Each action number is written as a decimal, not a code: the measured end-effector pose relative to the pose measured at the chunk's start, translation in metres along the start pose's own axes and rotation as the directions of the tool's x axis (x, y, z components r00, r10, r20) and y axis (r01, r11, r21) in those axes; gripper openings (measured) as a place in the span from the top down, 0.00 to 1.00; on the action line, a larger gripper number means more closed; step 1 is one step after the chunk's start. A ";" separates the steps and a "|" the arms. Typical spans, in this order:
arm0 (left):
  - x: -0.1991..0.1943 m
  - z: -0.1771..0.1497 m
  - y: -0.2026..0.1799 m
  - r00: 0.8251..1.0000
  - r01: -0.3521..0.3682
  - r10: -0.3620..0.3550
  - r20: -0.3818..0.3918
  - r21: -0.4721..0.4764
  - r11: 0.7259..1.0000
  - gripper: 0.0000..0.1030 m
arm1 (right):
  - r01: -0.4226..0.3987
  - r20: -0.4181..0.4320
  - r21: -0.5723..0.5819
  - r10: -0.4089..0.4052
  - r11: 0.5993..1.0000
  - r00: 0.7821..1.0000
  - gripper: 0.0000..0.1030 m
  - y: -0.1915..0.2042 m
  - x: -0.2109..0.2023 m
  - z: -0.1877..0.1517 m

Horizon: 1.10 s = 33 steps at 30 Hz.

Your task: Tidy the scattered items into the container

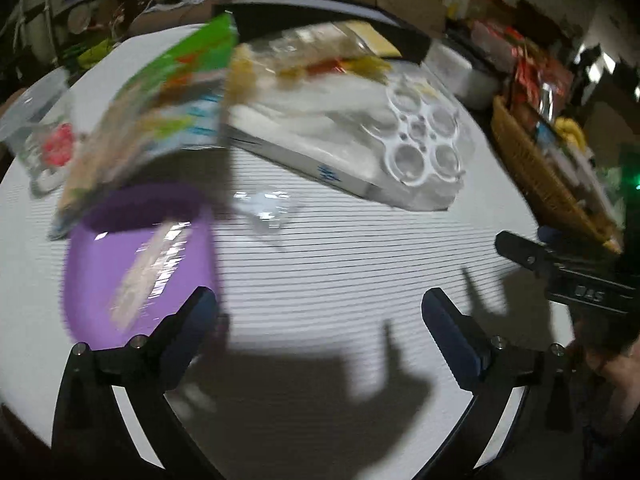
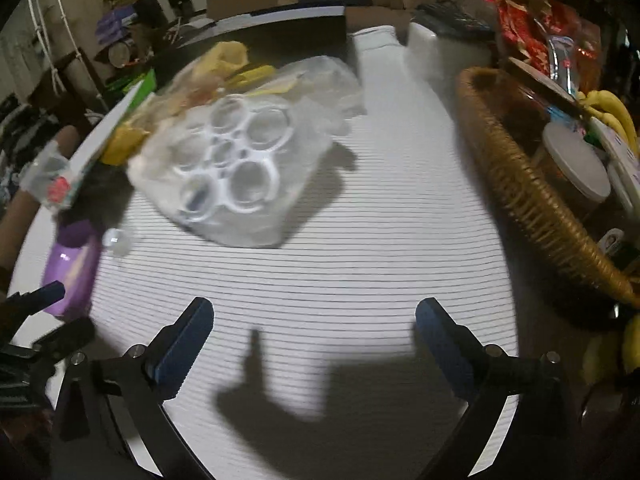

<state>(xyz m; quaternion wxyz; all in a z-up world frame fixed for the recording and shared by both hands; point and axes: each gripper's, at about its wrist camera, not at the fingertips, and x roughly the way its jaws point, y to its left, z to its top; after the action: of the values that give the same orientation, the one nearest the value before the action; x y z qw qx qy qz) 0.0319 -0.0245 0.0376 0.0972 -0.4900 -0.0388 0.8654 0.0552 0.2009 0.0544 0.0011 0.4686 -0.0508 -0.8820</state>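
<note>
Plainly, in the left wrist view the left gripper [image 1: 320,304] was seen with its jaws spread wide and nothing between them, over the white striped tablecloth [image 1: 340,248]. A purple container [image 1: 100,272] lay just to the left of its left finger, with a clear-wrapped packet [image 1: 148,268] resting inside it (blur hid what the packet was). Behind the container a colourful printed bag [image 1: 160,108] was seen, and a small crumpled clear wrapper [image 1: 266,208] lay loose on the cloth near the container's far right corner. Further back, a white ring-shaped plastic holder [image 1: 424,140] sat on a clear-wrapped pack. The right gripper [image 1: 516,250] showed at the right edge.

In the right wrist view the right gripper [image 2: 314,314] was likewise held wide apart and empty above the cloth. The purple container [image 2: 72,272] was seen at the far left, the ring holder [image 2: 236,156] in the middle distance, and a woven basket [image 2: 532,208] along the right, with bananas [image 2: 612,112] behind it.
</note>
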 end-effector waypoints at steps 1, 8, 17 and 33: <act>0.007 0.001 -0.006 1.000 -0.002 0.002 -0.005 0.001 1.000 0.00 | 0.001 0.004 0.000 -0.001 1.000 1.000 0.00 -0.004 0.002 0.000; 0.035 0.006 -0.026 0.998 -0.055 0.055 0.000 0.003 0.998 0.00 | 0.016 -0.008 0.001 -0.016 1.000 1.000 0.00 -0.019 0.024 -0.011; 0.058 0.007 -0.037 0.992 -0.124 0.123 0.023 0.045 0.991 0.00 | 0.042 0.026 -0.019 -0.041 0.999 0.999 0.00 -0.028 0.032 -0.016; 0.067 0.014 -0.042 0.986 -0.157 0.155 0.059 0.041 0.987 0.00 | 0.100 0.053 -0.037 -0.098 0.994 0.994 0.00 -0.022 0.038 -0.013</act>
<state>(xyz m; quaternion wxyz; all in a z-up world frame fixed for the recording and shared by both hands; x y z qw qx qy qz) -0.0084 0.0307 -0.0046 0.0392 -0.4650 0.0169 0.8843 0.0455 0.2194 0.0137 -0.0347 0.4479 -0.0103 -0.8934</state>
